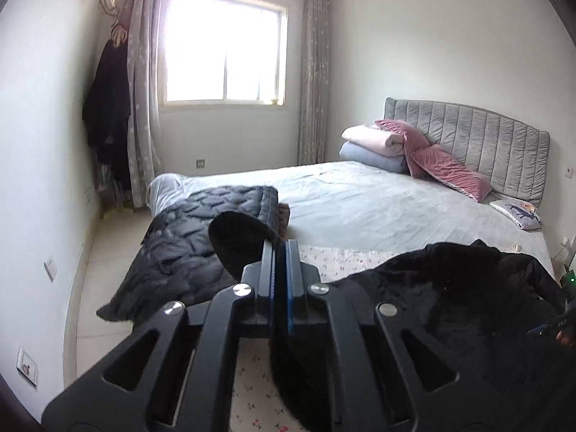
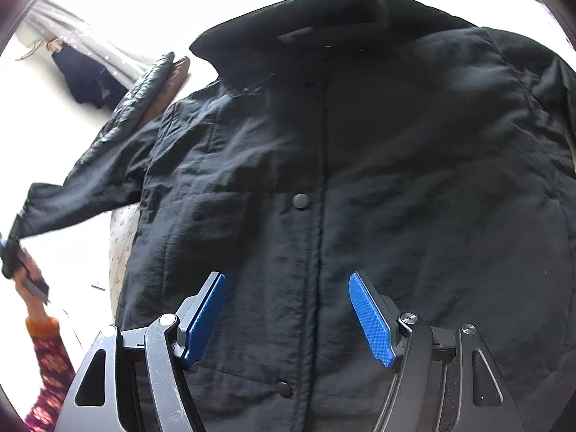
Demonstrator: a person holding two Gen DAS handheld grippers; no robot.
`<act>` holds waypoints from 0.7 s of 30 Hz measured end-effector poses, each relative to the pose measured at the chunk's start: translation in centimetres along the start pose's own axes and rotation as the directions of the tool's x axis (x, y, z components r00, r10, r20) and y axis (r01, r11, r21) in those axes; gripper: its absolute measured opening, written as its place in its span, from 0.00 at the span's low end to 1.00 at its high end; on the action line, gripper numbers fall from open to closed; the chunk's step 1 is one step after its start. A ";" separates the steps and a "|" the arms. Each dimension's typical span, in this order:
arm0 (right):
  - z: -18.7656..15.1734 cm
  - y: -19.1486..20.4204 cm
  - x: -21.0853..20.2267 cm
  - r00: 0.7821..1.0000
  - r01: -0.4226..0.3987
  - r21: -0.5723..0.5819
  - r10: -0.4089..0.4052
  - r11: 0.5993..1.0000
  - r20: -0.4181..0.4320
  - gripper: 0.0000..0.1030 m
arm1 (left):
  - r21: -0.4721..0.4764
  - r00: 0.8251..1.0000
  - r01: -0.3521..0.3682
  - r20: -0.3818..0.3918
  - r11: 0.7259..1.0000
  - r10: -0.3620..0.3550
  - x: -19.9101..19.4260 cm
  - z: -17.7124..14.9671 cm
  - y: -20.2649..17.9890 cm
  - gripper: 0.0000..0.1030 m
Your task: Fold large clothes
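Note:
A large black padded jacket (image 2: 396,180) lies front up on the bed, snapped shut, with its collar at the far end. My right gripper (image 2: 288,309) hovers open over its lower front, and its blue pads (image 2: 207,318) are clear of the cloth. The jacket's sleeve (image 2: 90,194) stretches out to the left, lifted off the bed. My left gripper (image 2: 12,252) is shut on the sleeve's end. In the left wrist view the left gripper (image 1: 280,248) has its jaws together, with the black cuff (image 1: 237,237) sticking out beside them. The jacket body (image 1: 450,288) lies to the right.
A folded dark quilted coat (image 1: 201,223) sits on the bed's far left corner. Rolled blankets (image 1: 374,144) and a pink cover (image 1: 446,169) lean on the grey headboard. A floral sheet (image 1: 342,259) lies under the jacket. A person's hand and patterned sleeve (image 2: 46,360) hold the left gripper.

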State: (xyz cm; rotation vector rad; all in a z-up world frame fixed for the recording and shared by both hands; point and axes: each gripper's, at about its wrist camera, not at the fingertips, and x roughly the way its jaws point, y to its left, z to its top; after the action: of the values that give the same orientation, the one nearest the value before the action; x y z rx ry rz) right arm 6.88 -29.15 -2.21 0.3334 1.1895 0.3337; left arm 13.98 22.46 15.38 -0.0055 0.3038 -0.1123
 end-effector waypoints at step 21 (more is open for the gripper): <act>3.6 -3.6 -2.6 0.994 0.105 -0.029 -0.104 0.994 0.035 0.70 | 0.146 0.928 -0.297 -0.187 0.944 0.321 12.1 -3.3 0.8 0.76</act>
State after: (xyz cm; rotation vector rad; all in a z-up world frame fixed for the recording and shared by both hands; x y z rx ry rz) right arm 9.67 -33.80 -0.36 0.2481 1.1637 0.2543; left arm 24.61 21.96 8.62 0.1704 0.5039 0.1860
